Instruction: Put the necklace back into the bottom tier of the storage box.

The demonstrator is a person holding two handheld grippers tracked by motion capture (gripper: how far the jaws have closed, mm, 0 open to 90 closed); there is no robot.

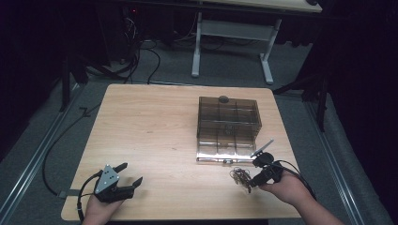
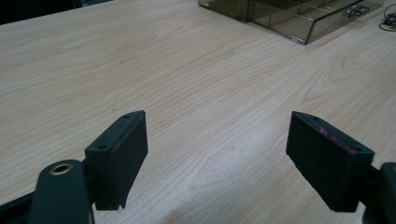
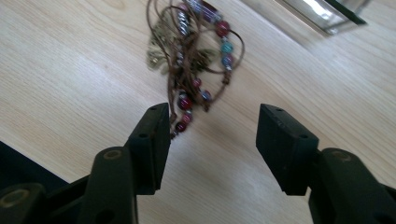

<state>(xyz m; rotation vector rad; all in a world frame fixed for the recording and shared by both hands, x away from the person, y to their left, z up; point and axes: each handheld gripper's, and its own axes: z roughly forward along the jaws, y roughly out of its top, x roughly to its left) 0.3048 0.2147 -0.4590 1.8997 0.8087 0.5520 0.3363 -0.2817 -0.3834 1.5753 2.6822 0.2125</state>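
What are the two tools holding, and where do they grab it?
Nothing. The right tool is open just short of the beaded necklace lying on the table. The left tool is open over bare wood.

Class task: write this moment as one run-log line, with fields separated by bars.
left claw: open, nothing between jaws | right claw: open, by the brown-cord bracelet with red and blue beads on the wooden table | smoky clear plastic compartment box: beyond it
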